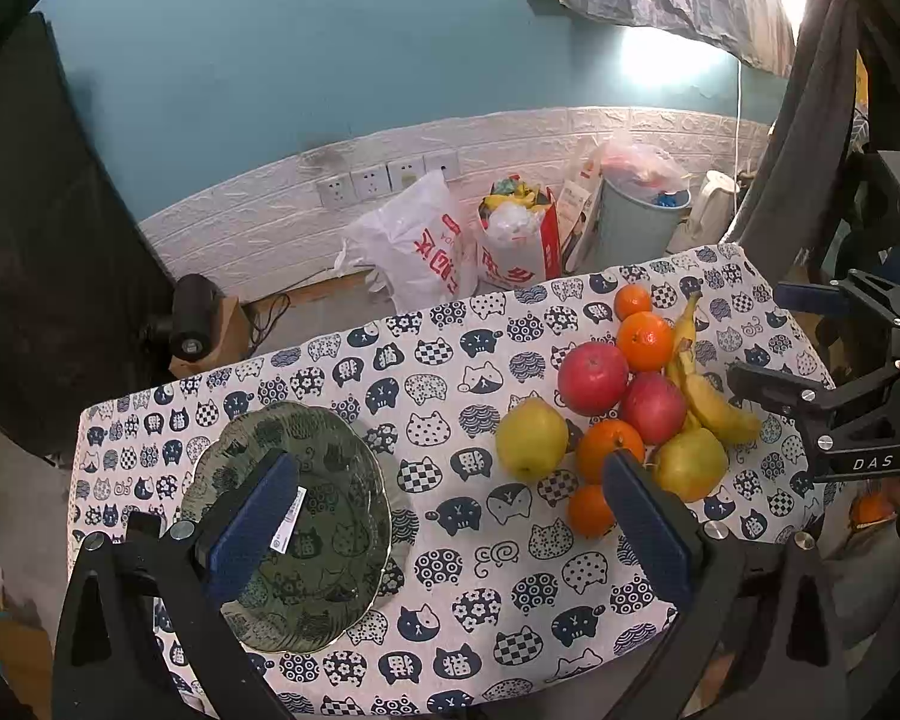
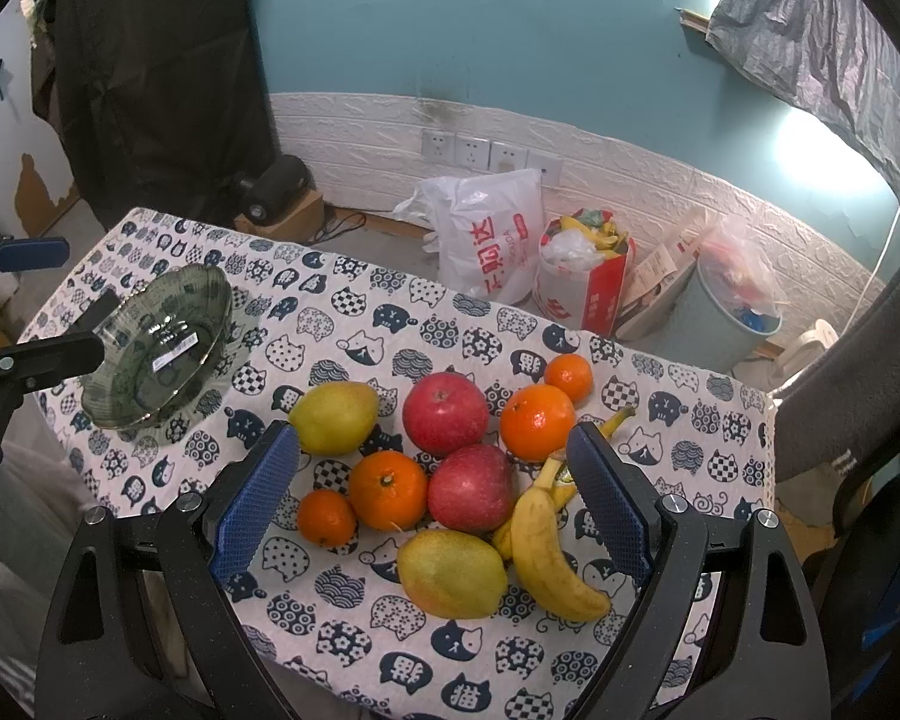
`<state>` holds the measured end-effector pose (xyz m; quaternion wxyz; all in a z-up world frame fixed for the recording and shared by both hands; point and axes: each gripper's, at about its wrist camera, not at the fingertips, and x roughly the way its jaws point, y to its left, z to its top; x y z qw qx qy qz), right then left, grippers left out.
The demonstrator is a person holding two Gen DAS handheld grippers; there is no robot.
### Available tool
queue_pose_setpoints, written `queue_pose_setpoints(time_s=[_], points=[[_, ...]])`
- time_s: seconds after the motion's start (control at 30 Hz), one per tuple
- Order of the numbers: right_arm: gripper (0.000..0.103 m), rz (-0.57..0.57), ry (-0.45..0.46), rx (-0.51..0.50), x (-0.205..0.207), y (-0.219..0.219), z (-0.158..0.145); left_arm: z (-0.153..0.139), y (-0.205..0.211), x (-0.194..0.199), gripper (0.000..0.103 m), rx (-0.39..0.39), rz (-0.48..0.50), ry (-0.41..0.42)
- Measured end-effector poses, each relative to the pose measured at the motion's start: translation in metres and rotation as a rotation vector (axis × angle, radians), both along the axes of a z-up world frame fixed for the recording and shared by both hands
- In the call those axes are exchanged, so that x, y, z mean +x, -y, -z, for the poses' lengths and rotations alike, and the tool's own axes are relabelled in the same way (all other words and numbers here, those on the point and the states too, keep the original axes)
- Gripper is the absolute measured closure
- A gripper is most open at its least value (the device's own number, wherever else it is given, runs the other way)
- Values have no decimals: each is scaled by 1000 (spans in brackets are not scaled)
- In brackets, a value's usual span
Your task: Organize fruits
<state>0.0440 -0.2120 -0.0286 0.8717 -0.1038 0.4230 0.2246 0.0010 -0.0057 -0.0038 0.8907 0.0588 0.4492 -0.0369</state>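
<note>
Left gripper (image 1: 450,510): your left tool hangs above the table with its blue-padded jaws spread wide and nothing between them; its left finger sits over the glass plate, its right finger over the near left edge of the fruit pile.

Right gripper (image 2: 435,498): your right tool is also spread wide and holds nothing; it hovers over the fruit pile, which shows between its two fingers.

Glass plate (image 1: 234,450): a dark green, see-through dish with a scalloped rim; it lies flat on the left part of the table, well apart from the fruit; a white barcode sticker (image 1: 288,519) sits in its middle; no fruit is on it.

Fruit pile: all the fruit is clustered on the right part of the table, most pieces touching a neighbour.

Apples: two red apples (image 2: 445,414) lie at the heart of the pile, one just nearer you than the other.

Pears: one yellow-green pear (image 2: 333,417) lies at the left edge of the pile; a second pear (image 2: 450,573) lies at the near edge.

Oranges: four oranges (image 2: 387,489) of differing size; two to the near left, two to the far right.

Bananas: yellow bananas (image 2: 549,558) lie along the right side of the pile, touching the nearer pear.

Tablecloth (image 2: 354,324): white cloth printed with navy cat faces; it covers the whole table.

Behind the table: a white plastic bag (image 2: 489,234) with red lettering, a red and white bag of rubbish and a pale blue bin (image 2: 726,324) stand on the floor by a teal wall.
</note>
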Motion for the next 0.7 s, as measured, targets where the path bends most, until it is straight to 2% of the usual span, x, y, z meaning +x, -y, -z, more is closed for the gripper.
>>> queue_pose_setpoints(time_s=[0.7], points=[[14, 0, -2, -1, 1, 0, 0, 4, 0, -1, 1, 5, 3, -7]])
